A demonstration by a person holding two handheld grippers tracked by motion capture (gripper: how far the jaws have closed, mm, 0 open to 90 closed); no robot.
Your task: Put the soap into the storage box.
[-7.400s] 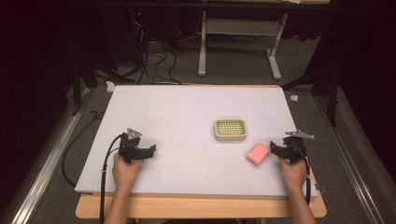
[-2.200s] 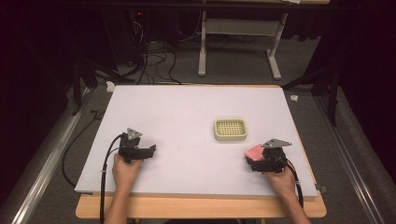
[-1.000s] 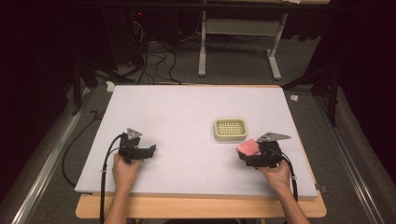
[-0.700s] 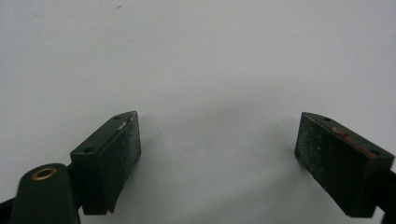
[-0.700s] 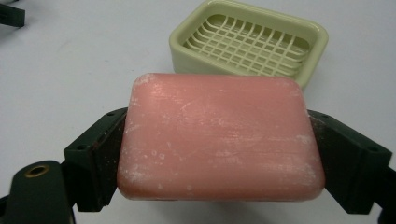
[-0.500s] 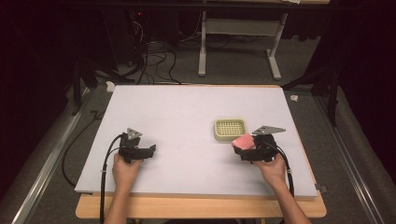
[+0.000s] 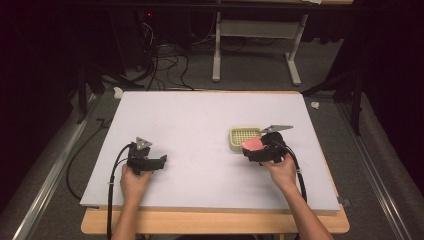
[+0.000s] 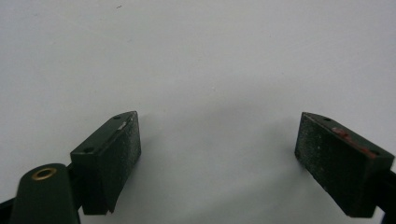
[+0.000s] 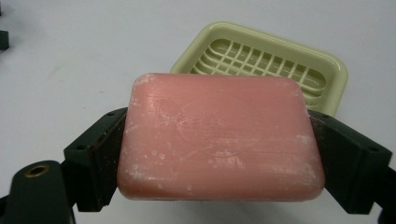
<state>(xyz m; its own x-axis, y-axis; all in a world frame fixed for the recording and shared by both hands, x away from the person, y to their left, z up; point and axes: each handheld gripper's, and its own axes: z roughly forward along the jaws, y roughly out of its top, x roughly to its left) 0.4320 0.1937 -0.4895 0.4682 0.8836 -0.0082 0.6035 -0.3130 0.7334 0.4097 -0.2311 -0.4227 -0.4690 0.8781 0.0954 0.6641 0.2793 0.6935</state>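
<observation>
The left gripper gapes wide over the white tabletop.

waxy soap, glossy plastic dish (ribbed)

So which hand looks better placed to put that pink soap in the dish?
The right gripper: it is clamped on the pink soap bar beside the soap dish. The left gripper is open, far off.

Pink soap bar, rounded corners, a bit scuffed with whitish marks, lying flat and pinched at both ends between black pads, lifted off the table. Sitting right at the near edge of a pale green soap dish with a slatted grid bottom, dish flat on the white table toward the right side.
</observation>
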